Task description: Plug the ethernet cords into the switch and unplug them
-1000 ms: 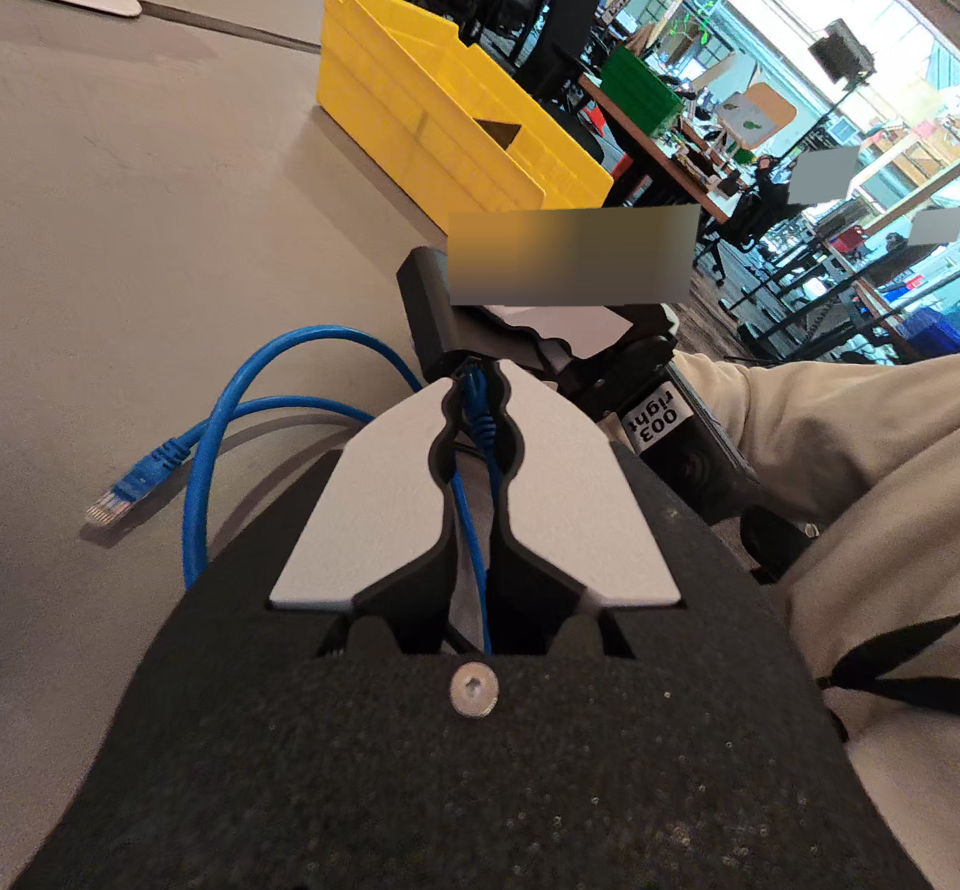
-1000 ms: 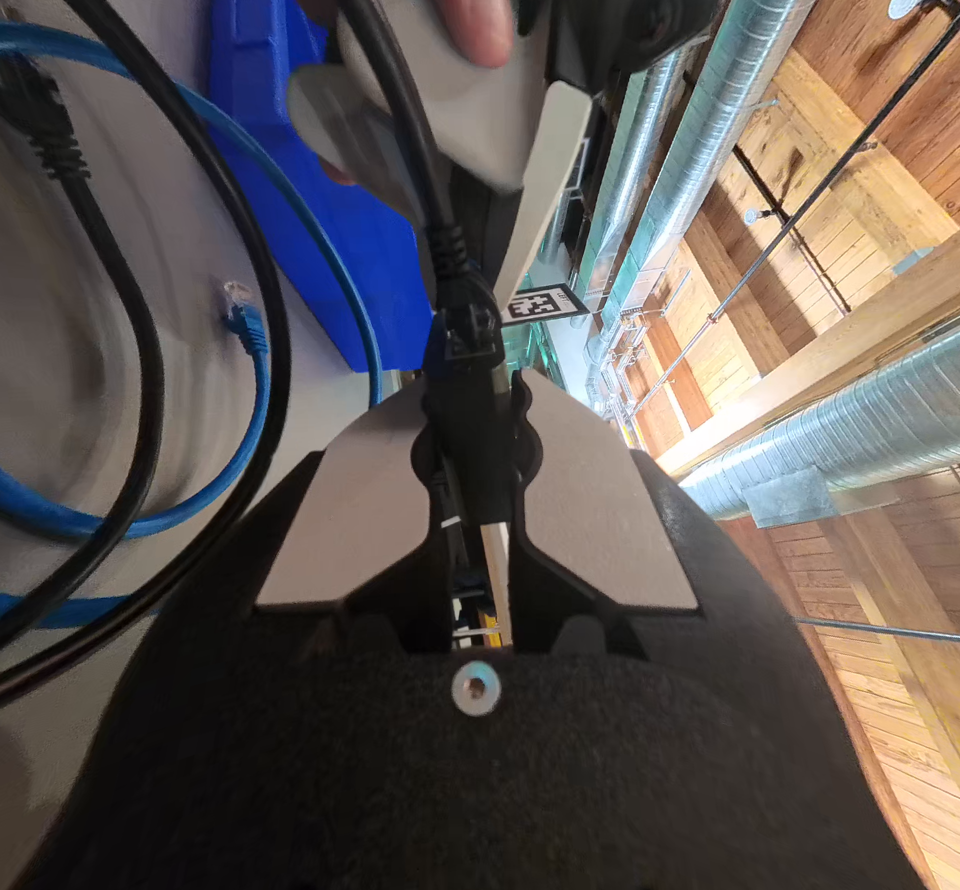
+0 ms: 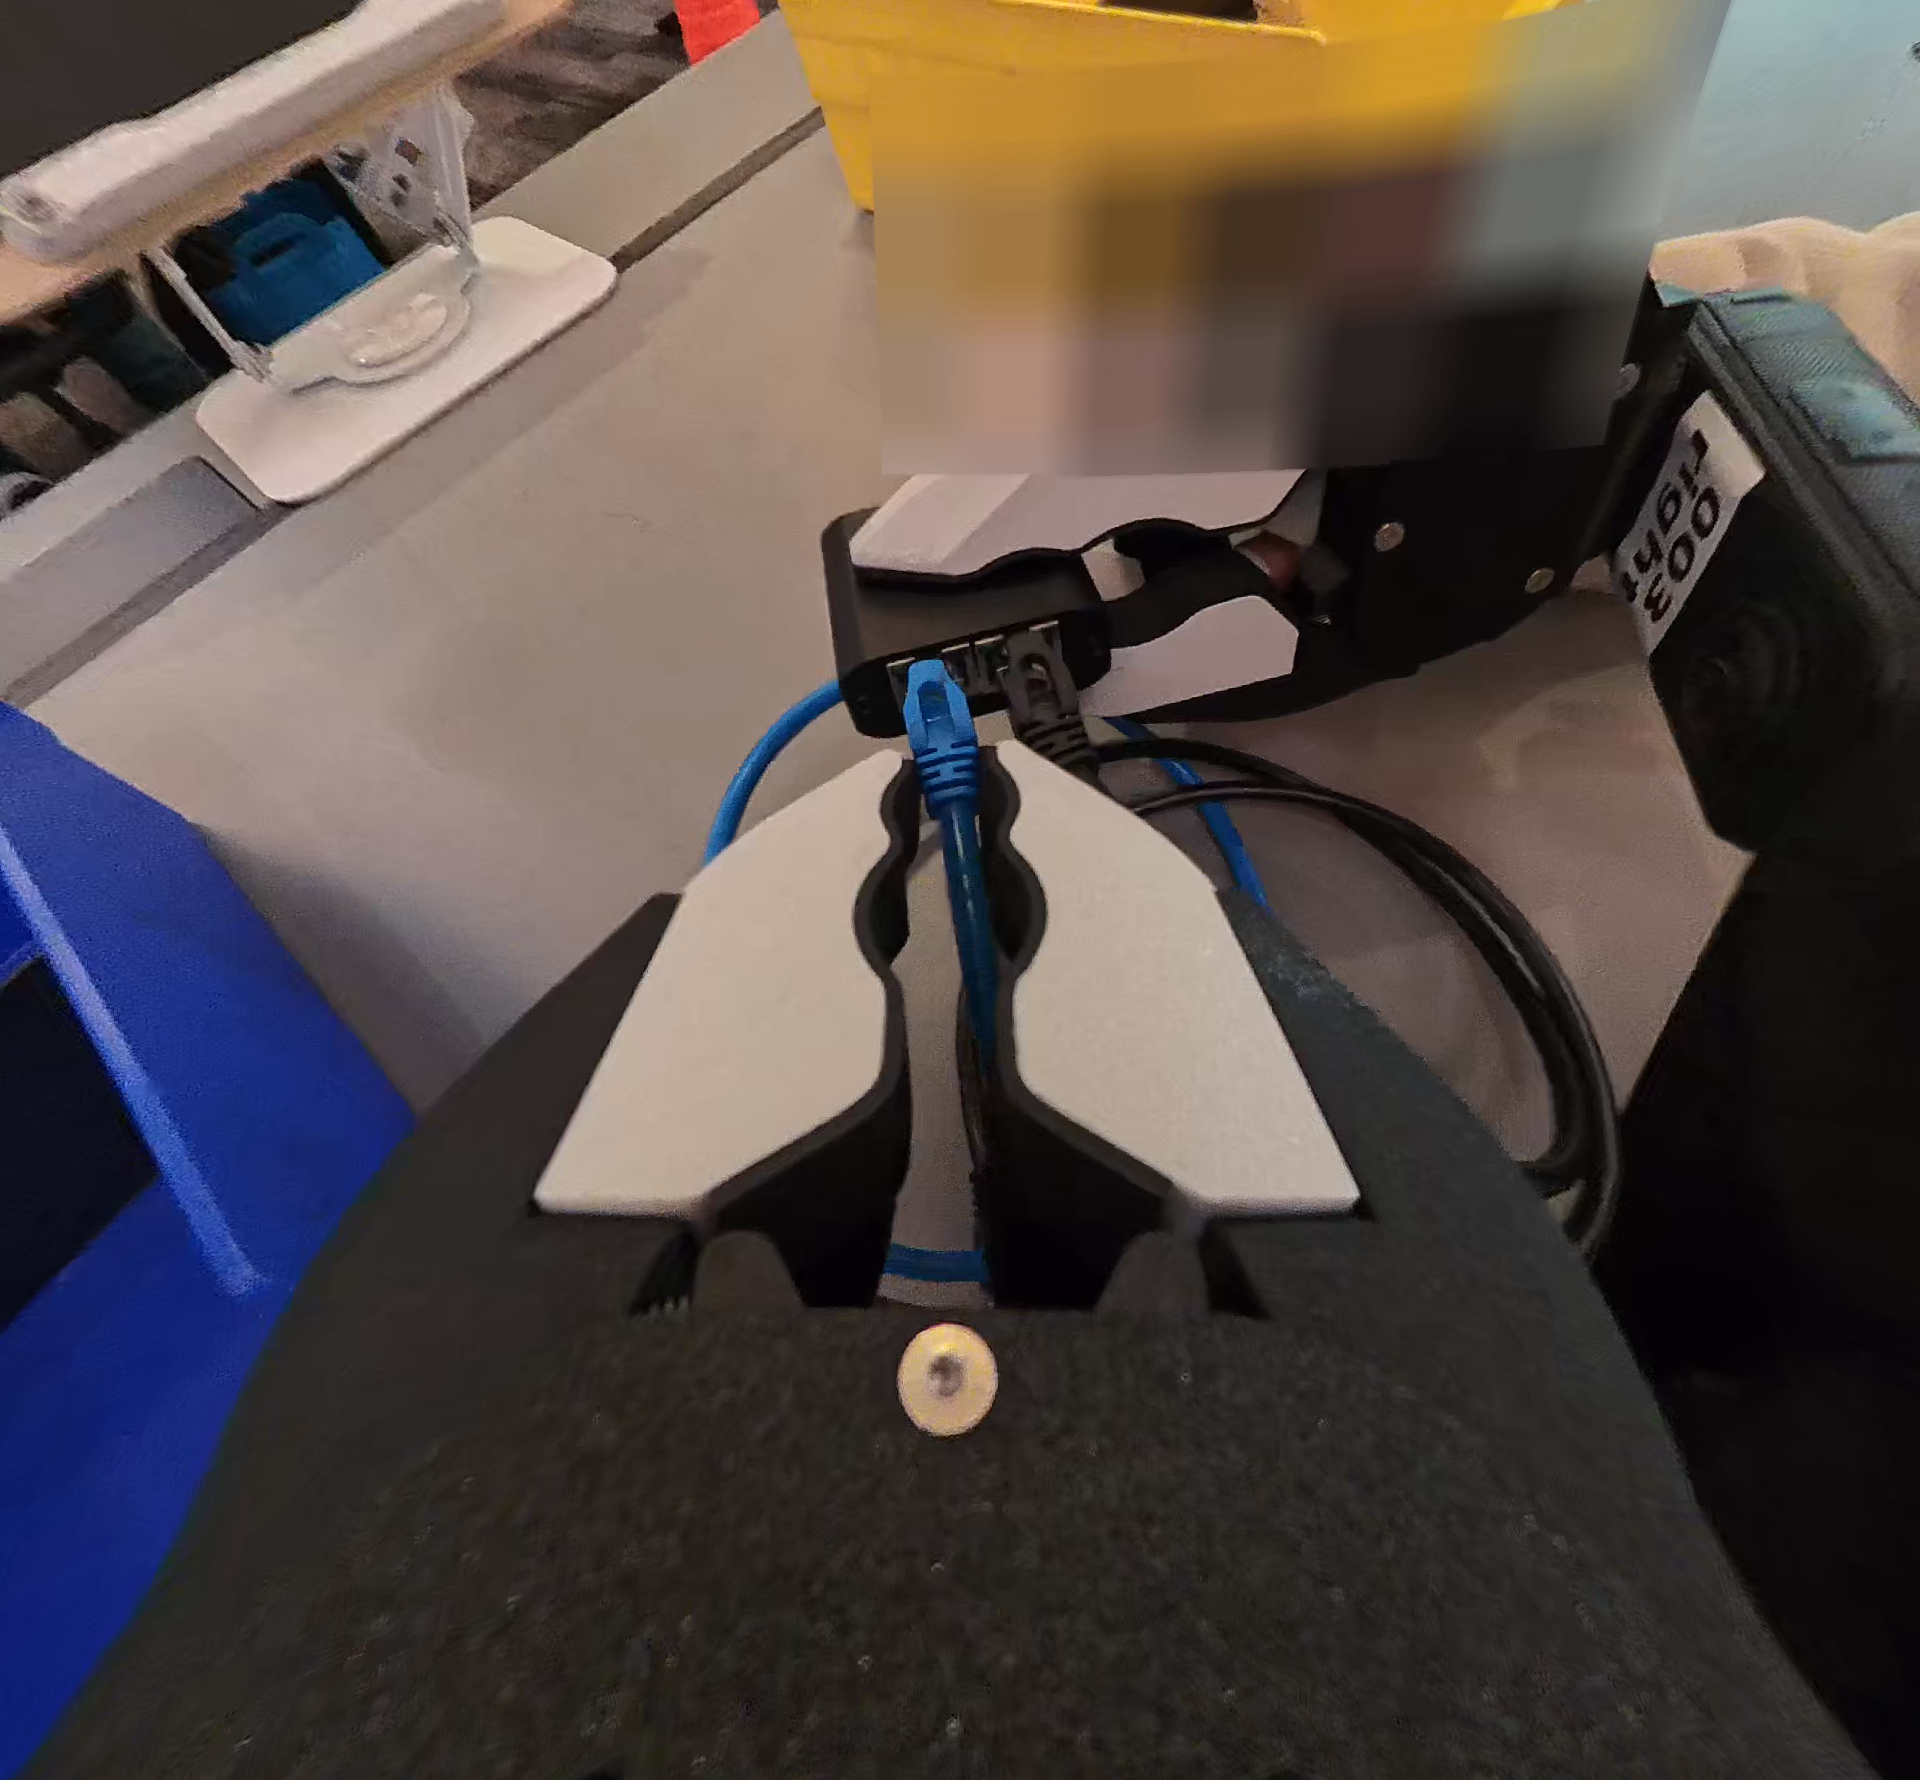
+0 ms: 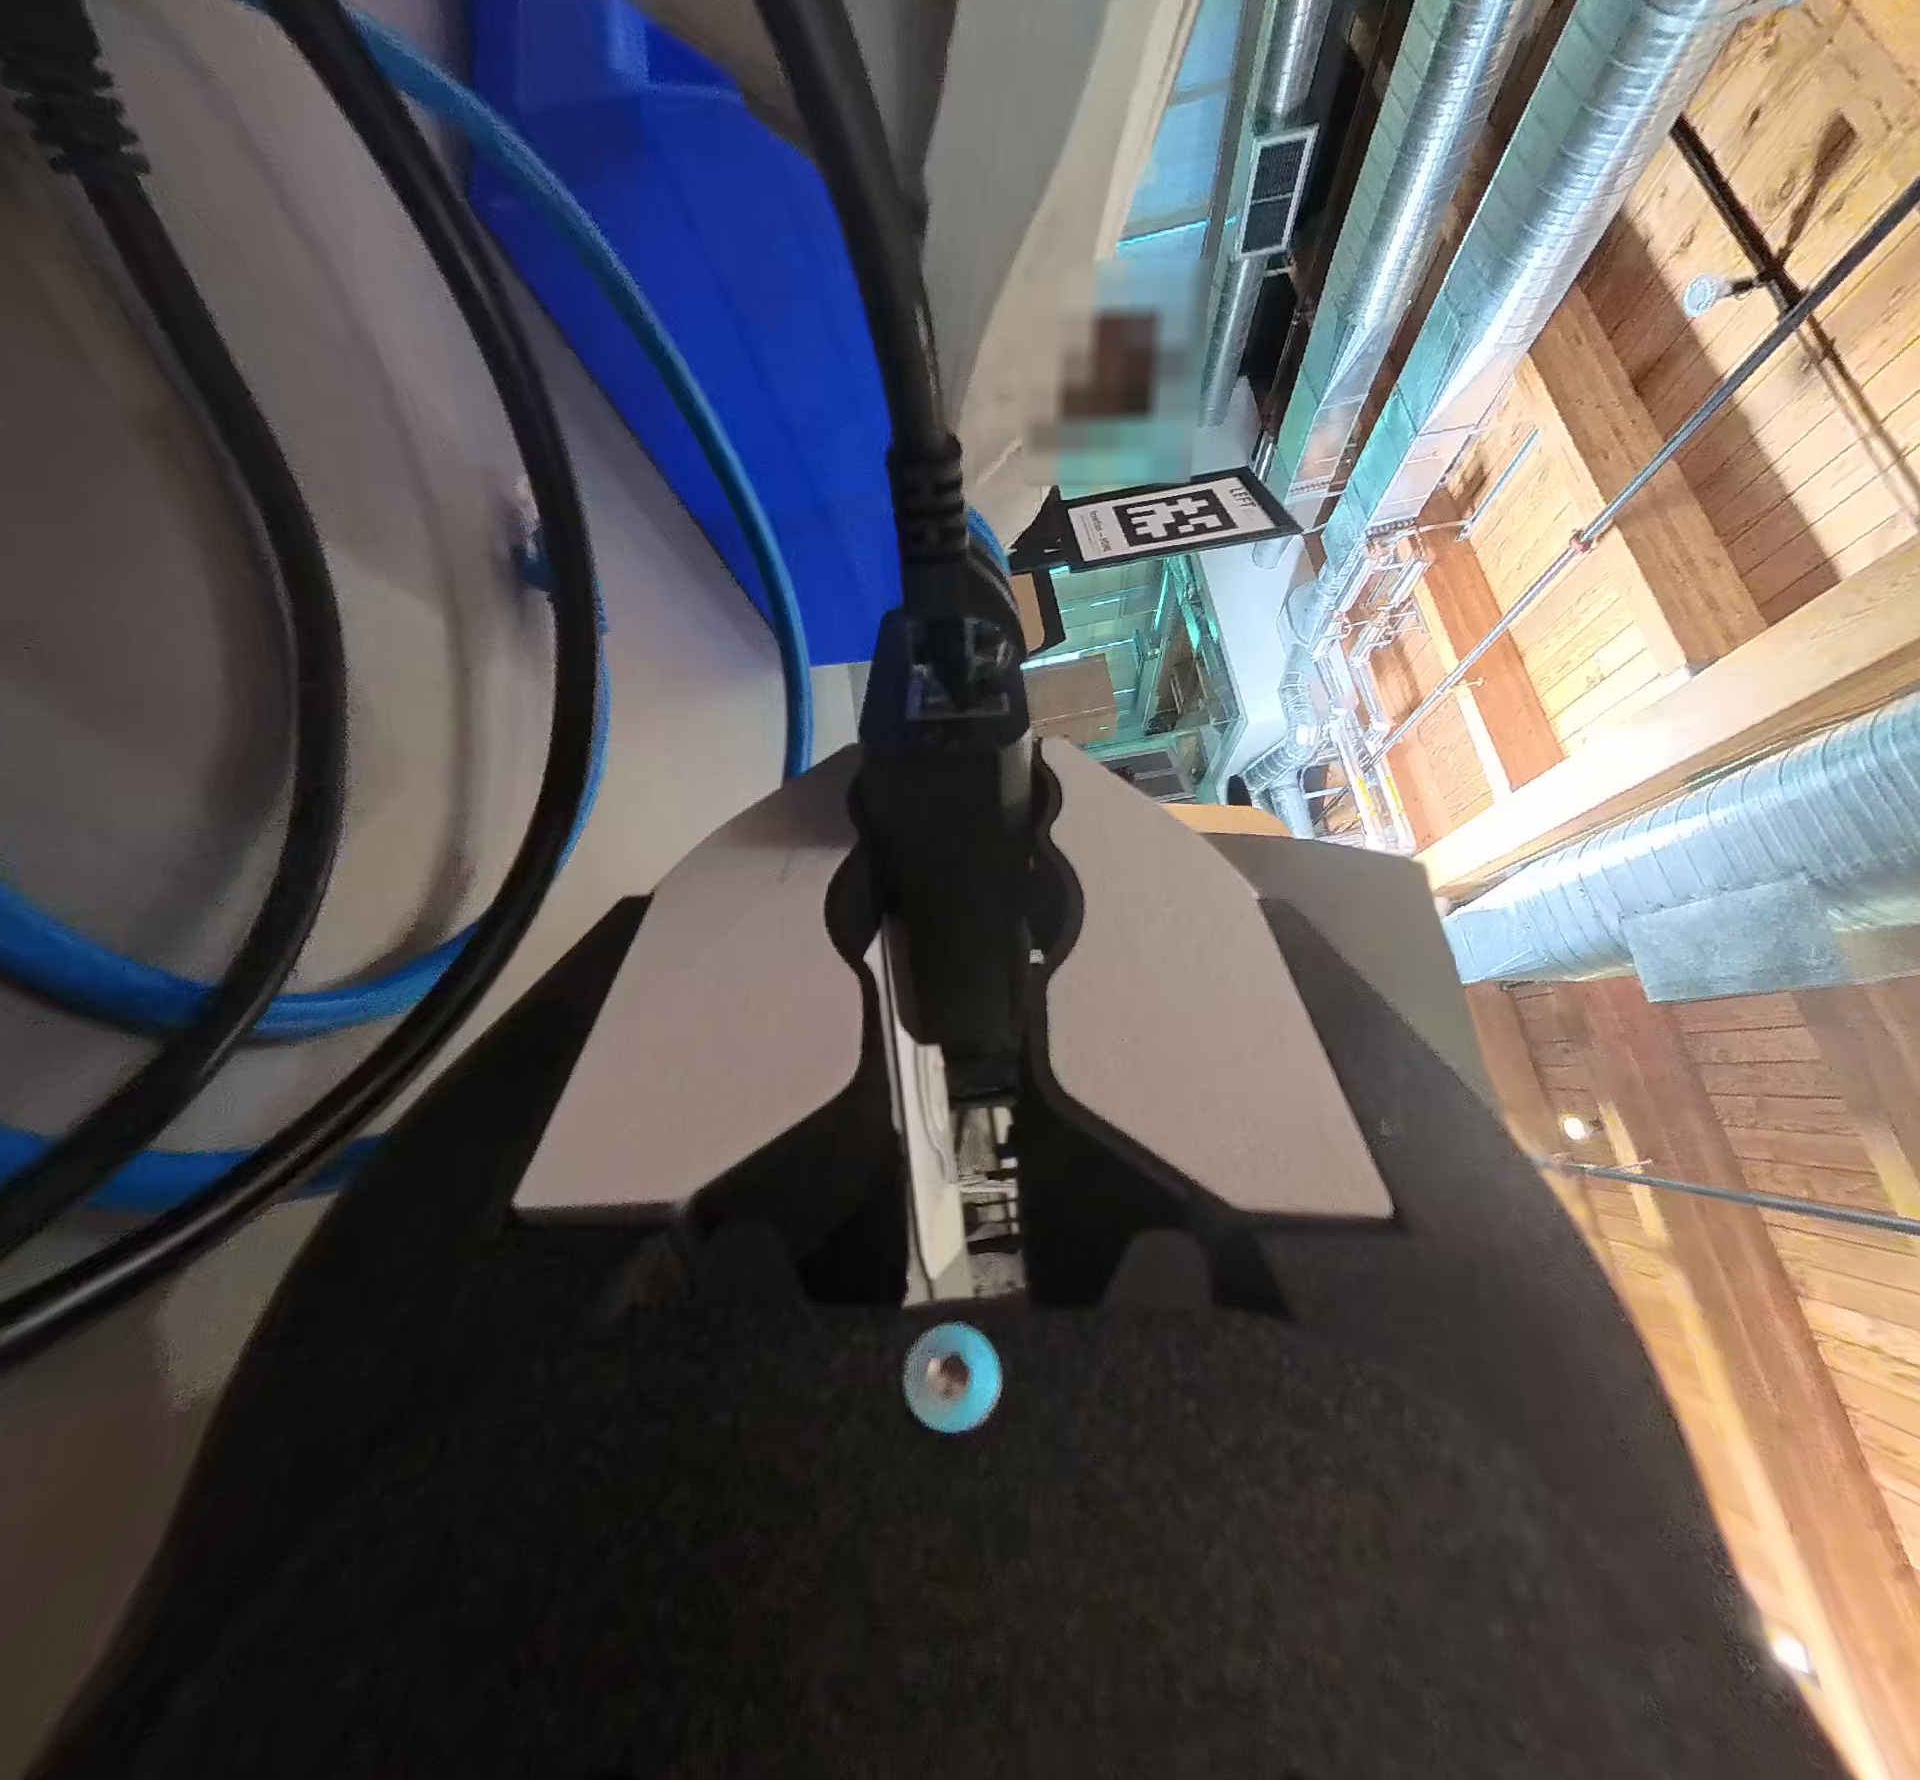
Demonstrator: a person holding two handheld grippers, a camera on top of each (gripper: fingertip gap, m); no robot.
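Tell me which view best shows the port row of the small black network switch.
The left wrist view: the small black network switch faces the camera, with the blue ethernet plug and black ethernet plug seated in separate ports. The right wrist view shows the switch edge-on between the right gripper fingers, with its ports barely visible.

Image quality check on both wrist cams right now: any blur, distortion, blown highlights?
Left wrist view: small black network switch and blue ethernet plug sharp; white monitor stand at the upper left smeared, edges bent by the wide angle. Right wrist view: looped black cable motion-blurred, bright glare on the wooden ceiling.
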